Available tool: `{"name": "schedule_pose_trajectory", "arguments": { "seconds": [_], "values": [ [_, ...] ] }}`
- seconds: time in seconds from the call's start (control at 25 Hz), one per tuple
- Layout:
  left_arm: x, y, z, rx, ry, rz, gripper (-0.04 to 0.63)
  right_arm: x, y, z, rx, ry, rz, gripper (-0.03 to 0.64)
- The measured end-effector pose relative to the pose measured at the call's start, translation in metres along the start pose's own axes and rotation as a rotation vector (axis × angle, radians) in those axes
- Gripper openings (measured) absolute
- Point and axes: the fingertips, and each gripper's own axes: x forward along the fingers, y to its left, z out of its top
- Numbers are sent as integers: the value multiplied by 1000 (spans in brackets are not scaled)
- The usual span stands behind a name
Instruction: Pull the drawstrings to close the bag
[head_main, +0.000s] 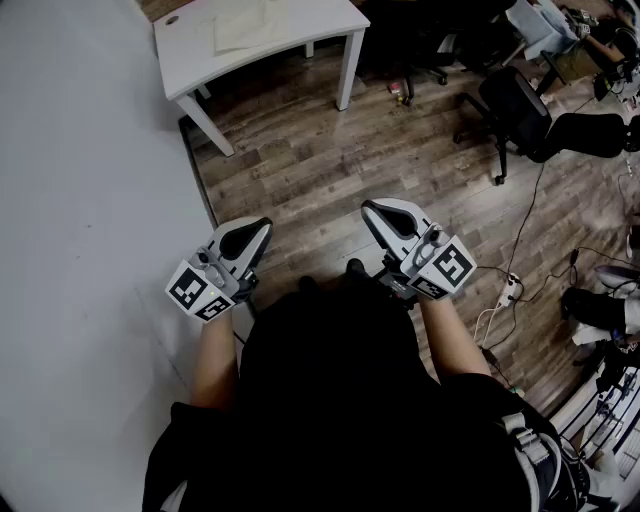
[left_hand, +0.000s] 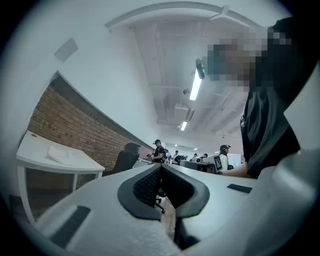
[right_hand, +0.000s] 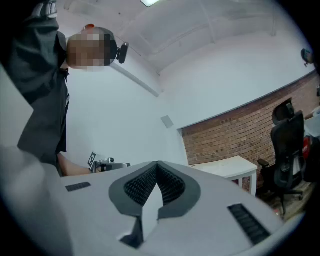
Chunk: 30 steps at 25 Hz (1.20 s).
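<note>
A pale, flat cloth item (head_main: 243, 24) that may be the bag lies on the white table (head_main: 325, 25) at the far end of the room. In the left gripper view the same cloth (left_hand: 61, 155) shows small on that table; no drawstrings can be made out. My left gripper (head_main: 264, 225) is held in front of my body, jaws shut with nothing between them. Level with it, my right gripper (head_main: 369, 208) is shut and empty too. The left gripper view shows its pads closed together (left_hand: 160, 168), and the right gripper view shows the same (right_hand: 157, 164). Both grippers are far from the table.
A white wall (head_main: 80, 200) runs along the left. Wooden floor (head_main: 300, 160) lies between me and the table. Black office chairs (head_main: 515, 105) stand at the right, and cables with a power strip (head_main: 508, 290) lie on the floor. People sit at desks (left_hand: 200, 161) in the distance.
</note>
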Motion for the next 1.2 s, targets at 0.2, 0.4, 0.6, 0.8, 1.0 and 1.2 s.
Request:
{"name": "schedule_pose_trajectory", "arguments": {
  "seconds": [0.2,0.4,0.6,0.8,1.0,1.2],
  "values": [
    [-14,11,10,5,-48,-8,15,16,10,2,-12,-33,17,6],
    [-16,19,8,-4,-39,4,15,15,9,1,-6,-8,16,6],
    [-14,21,-2,25,-9,5,15,12,12,4,-8,-26,-1,6],
    [-8,33,-11,17,9,7,15,9,-5,-4,-4,4,-12,6],
    [5,67,-14,-43,-25,57,15,24,-34,-9,5,11,10,6],
    [38,107,-22,36,84,89,15,67,-91,-9,7,-8,67,6]
  ]
}}
